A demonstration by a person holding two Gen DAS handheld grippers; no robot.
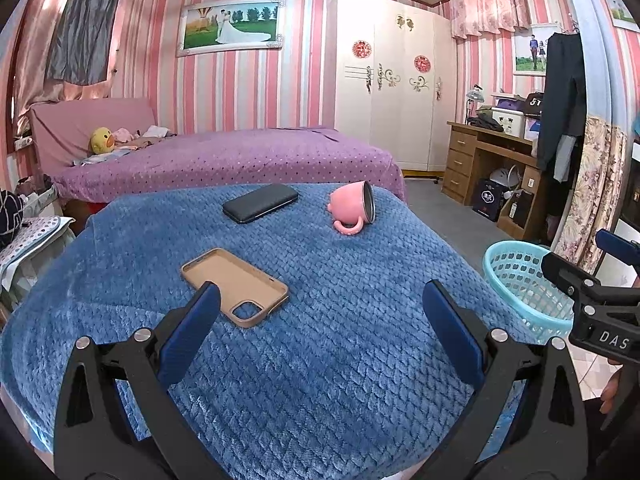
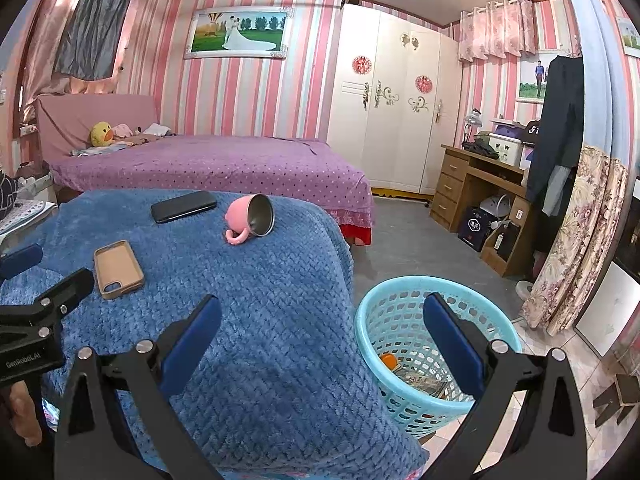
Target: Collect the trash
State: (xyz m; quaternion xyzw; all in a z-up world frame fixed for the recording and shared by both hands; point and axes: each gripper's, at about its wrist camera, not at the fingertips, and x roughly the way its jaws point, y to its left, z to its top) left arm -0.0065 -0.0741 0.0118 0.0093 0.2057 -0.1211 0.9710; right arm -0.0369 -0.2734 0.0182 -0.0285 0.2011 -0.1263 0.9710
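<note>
Two grippers, left gripper [image 1: 320,320] and right gripper [image 2: 322,330], spread wide, empty, above blue quilted worktop [image 1: 340,360]. Round turquoise plastic basket [image 2: 400,320] on floor at right, trash already inside. Beyond: tan soft phone case [image 1: 236,286], light, pinch edge; black phone [image 1: 260,202]; tipped pink mug [image 1: 354,208], likely rolls.

In the right wrist view, the blue finger [image 2: 454,344] at 5 o'clock covers part of the turquoise basket [image 2: 384,320], whose contents, an orange bit [image 2: 388,360] and some flat wrappers [image 2: 426,384], are too small to identify. In the left wrist view, the basket [image 1: 516,276] at 3 o'clock is partly hidden behind the right hand-held gripper [image 1: 600,292], itself cut off by the frame edge.
</note>
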